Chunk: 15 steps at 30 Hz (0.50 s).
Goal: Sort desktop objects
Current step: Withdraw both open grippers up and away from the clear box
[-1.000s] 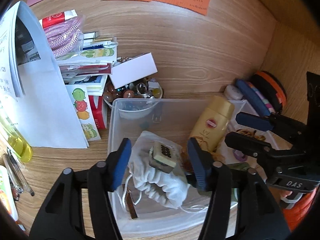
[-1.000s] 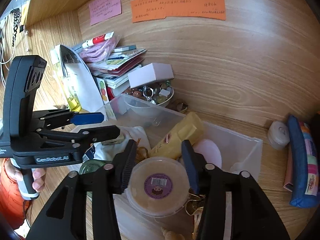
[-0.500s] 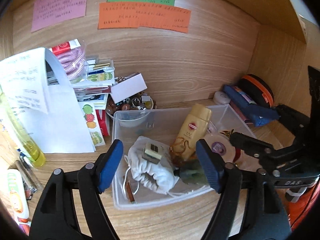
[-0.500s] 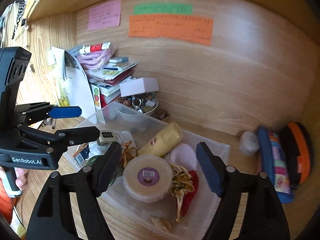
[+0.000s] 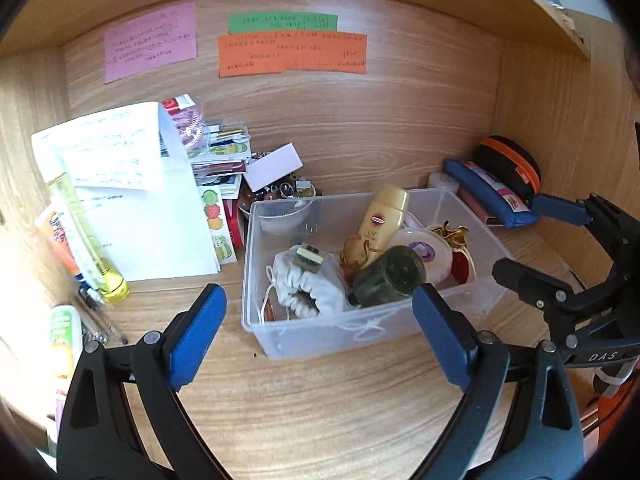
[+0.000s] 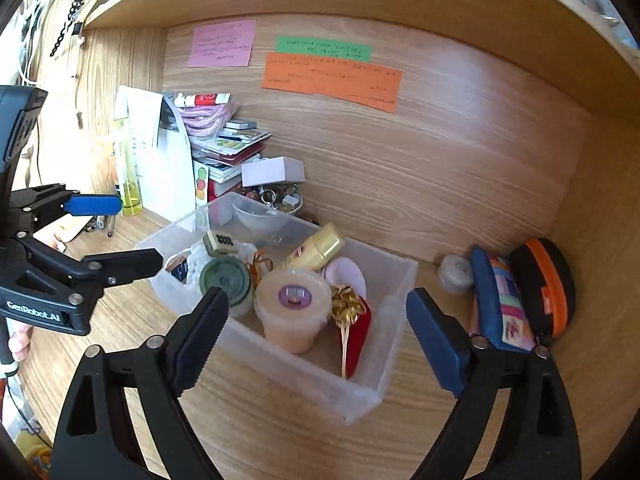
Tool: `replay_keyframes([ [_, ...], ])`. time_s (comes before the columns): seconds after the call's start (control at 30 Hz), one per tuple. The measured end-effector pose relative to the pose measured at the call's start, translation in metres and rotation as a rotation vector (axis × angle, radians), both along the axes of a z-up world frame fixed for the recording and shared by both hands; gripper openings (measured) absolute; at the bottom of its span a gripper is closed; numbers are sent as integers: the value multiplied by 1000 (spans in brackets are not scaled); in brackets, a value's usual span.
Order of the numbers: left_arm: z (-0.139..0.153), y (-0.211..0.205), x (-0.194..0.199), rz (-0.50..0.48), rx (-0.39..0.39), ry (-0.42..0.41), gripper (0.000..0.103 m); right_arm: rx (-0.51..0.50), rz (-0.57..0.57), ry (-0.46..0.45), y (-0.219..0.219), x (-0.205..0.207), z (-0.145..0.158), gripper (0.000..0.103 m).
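A clear plastic bin (image 5: 256, 320) sits in the middle of a wooden bench (image 5: 320, 408), filled with small items. Inside, at its left, a white drawstring pouch (image 5: 308, 288) lies with a small square block (image 5: 309, 258) resting on top. Just right of the pouch a dark green jar (image 5: 394, 280) lies tilted. Behind the jar, a yellow sunscreen bottle (image 5: 382, 220) leans against the far wall of the bin. Right of that sit a round tub (image 6: 294, 312) with a purple label, a gold ribbon (image 6: 348, 304) and something red (image 6: 358, 338).

The left claw (image 5: 320, 332) is spread wide and grasping nothing, its blue pads on either side of the bin's near left corner, above the bench. The right claw (image 6: 316, 334) is likewise spread wide and empty, hovering near the bin's right end.

Behind the bin, a bowl of beads (image 6: 280, 196) has a white box (image 6: 272, 172) resting on it. To the far left stand a stack of booklets (image 6: 232, 148), a curled white sheet (image 5: 132, 200) and a yellow bottle (image 5: 90, 240). Pens (image 5: 100, 320) lie on the bench at near left. To the right of the bin lie a small white round case (image 6: 454, 274), a blue pouch (image 6: 500, 304) and a black and orange case (image 6: 544, 284). Pink (image 5: 150, 46), green (image 5: 282, 22) and orange (image 5: 292, 54) notes are stuck to the back wall.
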<state>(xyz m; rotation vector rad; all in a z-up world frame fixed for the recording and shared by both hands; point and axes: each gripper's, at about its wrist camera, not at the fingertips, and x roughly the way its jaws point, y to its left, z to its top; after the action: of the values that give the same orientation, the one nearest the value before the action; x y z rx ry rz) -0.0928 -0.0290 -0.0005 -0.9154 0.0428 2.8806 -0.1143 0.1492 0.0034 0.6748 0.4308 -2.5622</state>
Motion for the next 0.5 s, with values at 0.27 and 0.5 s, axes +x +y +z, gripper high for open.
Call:
replay_keyframes([
  [0.27, 7, 9, 42, 65, -35, 83, 98, -27, -65, 4, 15, 32, -7, 97],
  [0.5, 1, 23, 65, 67, -38, 88, 102, -52, -115, 21, 28, 60, -8, 99],
])
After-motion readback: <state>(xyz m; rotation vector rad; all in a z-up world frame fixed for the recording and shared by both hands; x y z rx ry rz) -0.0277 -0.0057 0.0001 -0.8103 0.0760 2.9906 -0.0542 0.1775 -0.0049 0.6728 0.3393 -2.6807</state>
